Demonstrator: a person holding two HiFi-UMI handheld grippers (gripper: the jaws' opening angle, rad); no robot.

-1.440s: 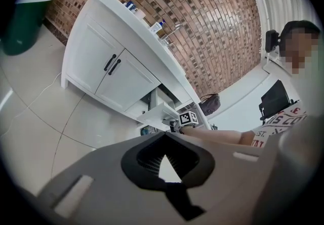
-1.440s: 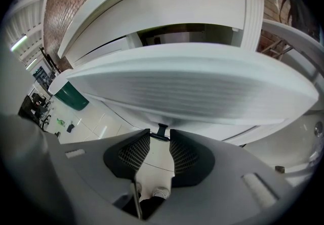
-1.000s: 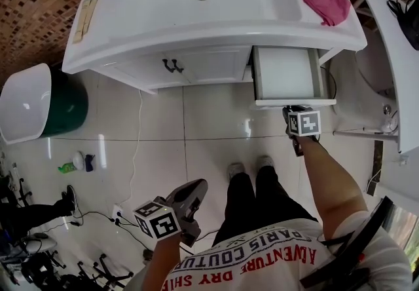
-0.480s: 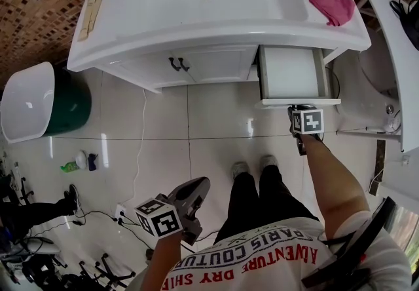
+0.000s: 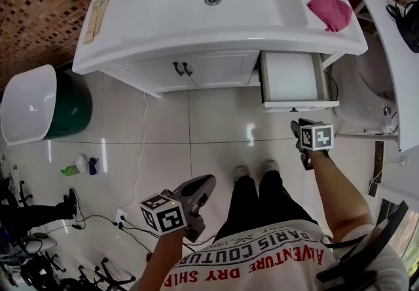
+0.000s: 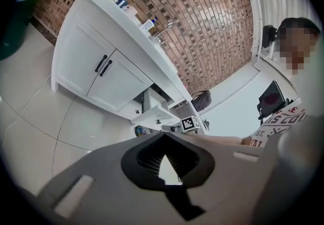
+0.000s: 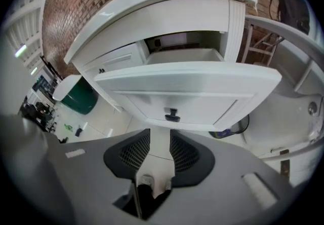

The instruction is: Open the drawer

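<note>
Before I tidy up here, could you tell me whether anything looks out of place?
Nothing spilled or damaged. The drawer stands pulled out, a pink cloth lies crumpled near the vanity's right edge, and a white cable trails across the floor.

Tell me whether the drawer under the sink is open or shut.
Open. The drawer stands pulled out from the vanity, its white inside showing from above. Its front, with the dark knob, sits well forward of the opening.
</note>
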